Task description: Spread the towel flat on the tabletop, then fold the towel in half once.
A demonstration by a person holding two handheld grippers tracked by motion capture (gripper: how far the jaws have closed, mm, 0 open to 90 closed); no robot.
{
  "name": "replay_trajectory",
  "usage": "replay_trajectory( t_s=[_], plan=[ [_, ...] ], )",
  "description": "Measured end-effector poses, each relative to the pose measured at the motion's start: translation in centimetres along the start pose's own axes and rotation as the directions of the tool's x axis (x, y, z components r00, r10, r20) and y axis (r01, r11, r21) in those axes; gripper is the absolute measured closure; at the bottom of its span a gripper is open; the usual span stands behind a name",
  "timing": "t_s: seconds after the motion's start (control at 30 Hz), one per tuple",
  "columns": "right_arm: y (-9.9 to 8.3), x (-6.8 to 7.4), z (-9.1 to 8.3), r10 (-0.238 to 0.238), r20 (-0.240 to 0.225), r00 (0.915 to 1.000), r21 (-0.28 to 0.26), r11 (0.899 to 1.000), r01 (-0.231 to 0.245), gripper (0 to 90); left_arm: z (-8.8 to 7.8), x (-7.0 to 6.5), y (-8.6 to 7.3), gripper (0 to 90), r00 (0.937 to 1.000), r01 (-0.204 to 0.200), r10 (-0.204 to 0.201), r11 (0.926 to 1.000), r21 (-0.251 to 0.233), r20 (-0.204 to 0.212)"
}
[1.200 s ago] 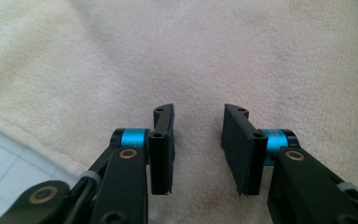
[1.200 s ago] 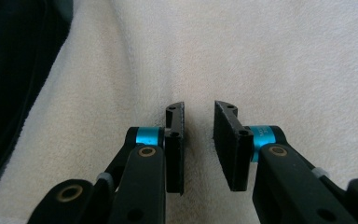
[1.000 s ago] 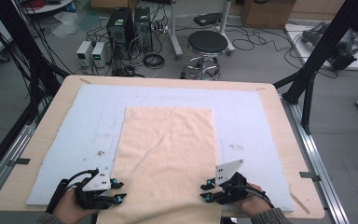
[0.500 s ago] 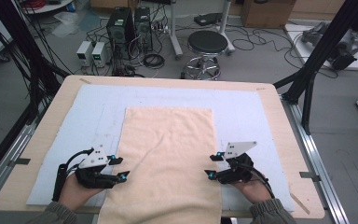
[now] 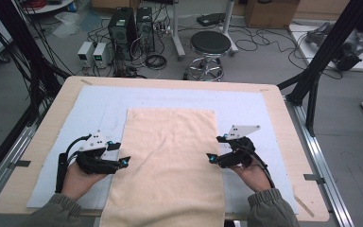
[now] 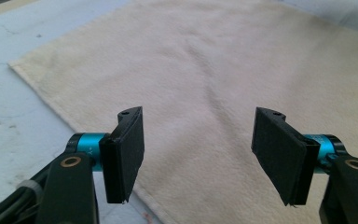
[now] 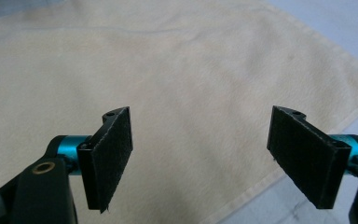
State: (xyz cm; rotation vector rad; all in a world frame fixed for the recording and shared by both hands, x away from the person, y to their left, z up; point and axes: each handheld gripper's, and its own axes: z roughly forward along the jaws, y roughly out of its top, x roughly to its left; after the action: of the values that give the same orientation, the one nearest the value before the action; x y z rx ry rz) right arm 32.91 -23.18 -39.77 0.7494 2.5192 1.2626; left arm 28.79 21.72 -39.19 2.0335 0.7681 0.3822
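**Grippers released, both off the towel**

Left gripper (image 5: 121,153) and right gripper (image 5: 216,148): jaws have just been opening, now spread wide, nothing between them. Beige towel (image 5: 170,156) lies flat mid-table on the pale blue mat (image 5: 99,101), near end hanging over the table (image 5: 52,111) edge. No readable writing. Versus a second ago: both hands have moved up from the towel's near corners to its side edges.

floor – grey, cables (image 5: 264,45) | black stool (image 5: 210,43) | computer towers (image 5: 131,23)
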Motion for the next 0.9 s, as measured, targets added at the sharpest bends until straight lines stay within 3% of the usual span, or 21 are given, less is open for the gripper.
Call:
replay_trajectory(
  t_s=[0.17, 0.7, 0.9],
  plan=[
    [0.9, -0.7, 0.4, -0.006, 0.005, 1.0000, -0.008, 1.000, 0.006, 20.4, -0.2, 1.2, 0.3, 34.5, 0.9991, 0.032, -0.032, 0.9995, -0.006, -0.026],
    [1.4, -1.5, 0.7, -0.010, -0.006, 0.9999, -0.007, 1.000, 0.010, 20.5, -0.1, 1.9, 1.0, 34.6, 0.9987, 0.036, -0.036, 0.9993, -0.006, -0.035],
    [3.4, -2.3, 0.3, -0.017, 0.010, 0.9998, 0.004, 1.000, 0.017, 20.7, 0.1, 2.8, 2.9, 34.6, 0.9976, 0.034, -0.035, 0.9991, -0.027, -0.059]
  ],
)
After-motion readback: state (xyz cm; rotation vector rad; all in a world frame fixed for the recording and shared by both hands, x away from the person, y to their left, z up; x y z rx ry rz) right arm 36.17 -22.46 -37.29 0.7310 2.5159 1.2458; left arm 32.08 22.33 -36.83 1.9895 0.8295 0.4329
